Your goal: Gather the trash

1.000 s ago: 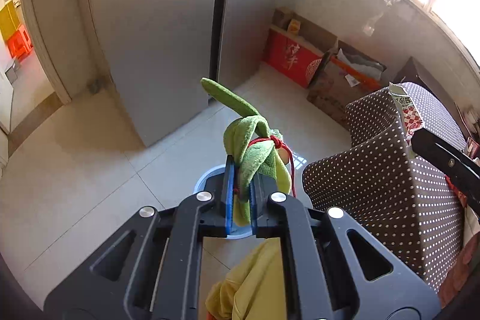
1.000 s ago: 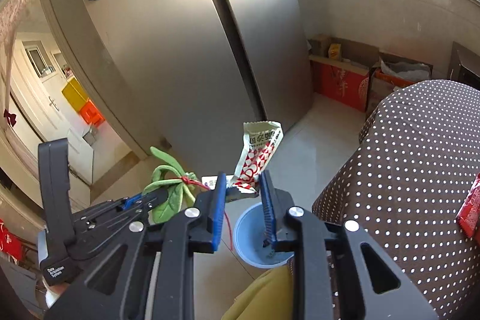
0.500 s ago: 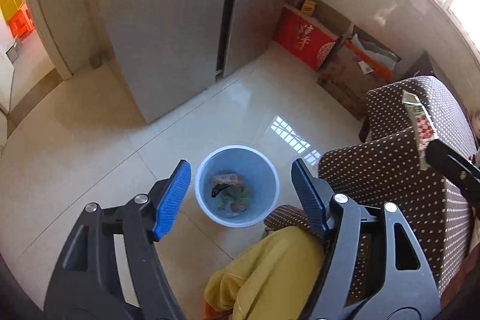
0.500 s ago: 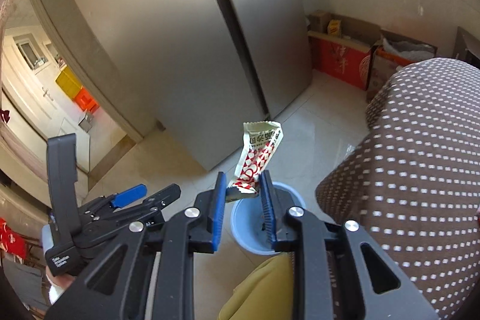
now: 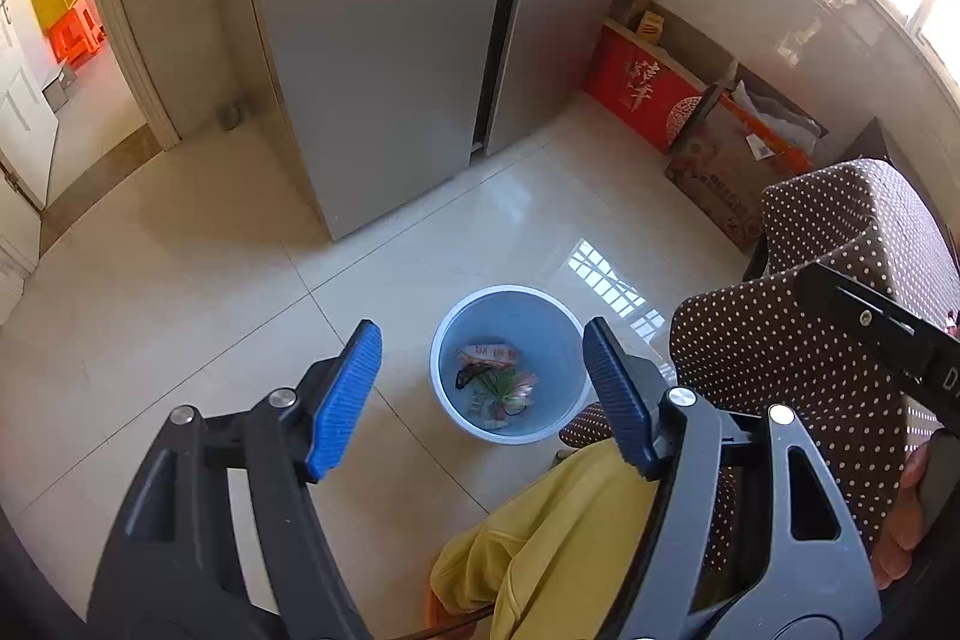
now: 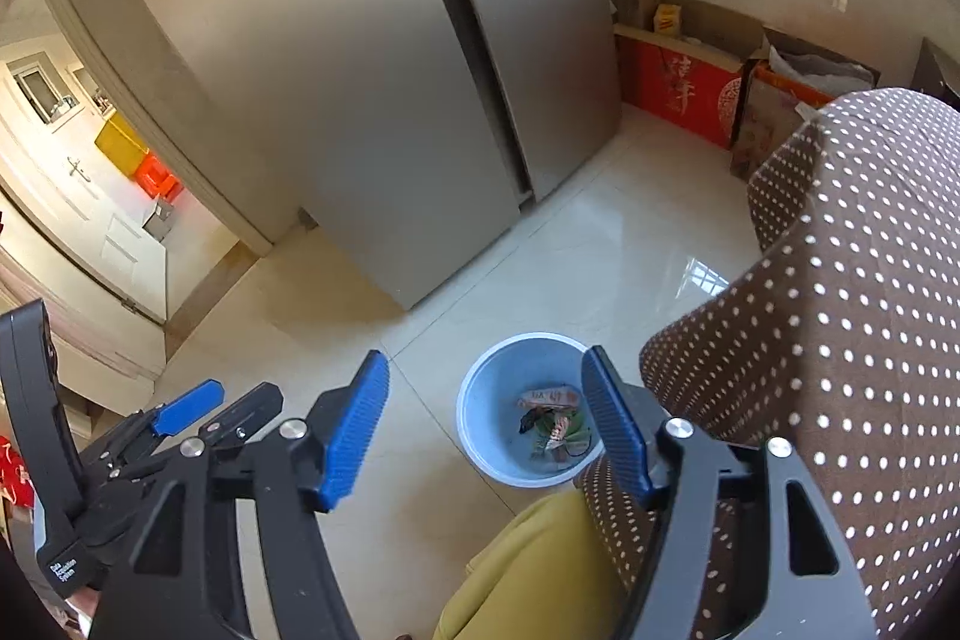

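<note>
A light blue bin (image 5: pixel 510 291) stands on the tiled floor beside the dotted tablecloth. In it lie a green leaf bundle (image 5: pixel 501 382) and snack wrappers (image 5: pixel 493 353). My left gripper (image 5: pixel 480 340) hangs open above the bin with nothing between its blue pads. In the right wrist view the same bin (image 6: pixel 522 338) holds the red-and-white wrapper (image 6: pixel 559 427) and another wrapper (image 6: pixel 549 396). My right gripper (image 6: pixel 485 364) is over the bin's left half, its jaws opening and empty. The left gripper's blue pad (image 6: pixel 186 406) shows at the lower left there.
A steel two-door fridge (image 5: pixel 390 40) stands behind the bin. The table under a brown polka-dot cloth (image 5: pixel 810 340) crowds the right side. Red and cardboard boxes (image 5: pixel 642 82) line the far wall. A person's yellow clothing (image 5: pixel 570 532) is just below the grippers. A doorway (image 5: pixel 66 58) opens at the left.
The left gripper opened and the green leaf bundle dropped into the bin. Then the right gripper opened and the red-and-white wrapper left its jaws. Both grippers sank toward the bin.
</note>
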Motion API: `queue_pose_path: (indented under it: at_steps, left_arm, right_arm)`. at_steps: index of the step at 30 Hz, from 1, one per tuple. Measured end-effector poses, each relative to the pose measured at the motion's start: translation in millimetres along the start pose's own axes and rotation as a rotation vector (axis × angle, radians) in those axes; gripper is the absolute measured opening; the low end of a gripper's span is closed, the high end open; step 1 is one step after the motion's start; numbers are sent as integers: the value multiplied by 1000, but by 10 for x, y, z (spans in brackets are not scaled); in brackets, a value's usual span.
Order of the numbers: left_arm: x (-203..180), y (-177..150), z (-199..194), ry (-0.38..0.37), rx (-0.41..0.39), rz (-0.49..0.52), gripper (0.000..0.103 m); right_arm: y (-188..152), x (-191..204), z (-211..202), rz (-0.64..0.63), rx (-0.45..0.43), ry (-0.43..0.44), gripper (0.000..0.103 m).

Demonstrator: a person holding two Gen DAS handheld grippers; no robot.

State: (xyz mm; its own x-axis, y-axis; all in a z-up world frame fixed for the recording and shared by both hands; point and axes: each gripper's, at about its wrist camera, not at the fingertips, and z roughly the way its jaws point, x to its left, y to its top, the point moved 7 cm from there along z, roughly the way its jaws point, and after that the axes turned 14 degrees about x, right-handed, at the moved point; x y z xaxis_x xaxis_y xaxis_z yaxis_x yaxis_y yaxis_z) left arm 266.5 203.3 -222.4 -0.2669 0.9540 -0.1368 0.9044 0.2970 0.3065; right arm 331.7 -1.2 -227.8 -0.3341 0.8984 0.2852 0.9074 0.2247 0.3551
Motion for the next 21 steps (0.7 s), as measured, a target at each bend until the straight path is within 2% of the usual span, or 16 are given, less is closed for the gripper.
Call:
queue_pose_path:
  at_steps: [11,21]
  left_arm:
    - [-303,-86,-76,-32,-4,49,69]
    - [-841,-189,-379,-56,-55,138,69]
  right_arm:
    - [-165,-225,-288,39,-35,4,66]
    - [-358,-642,-838,98,-141,3,68]
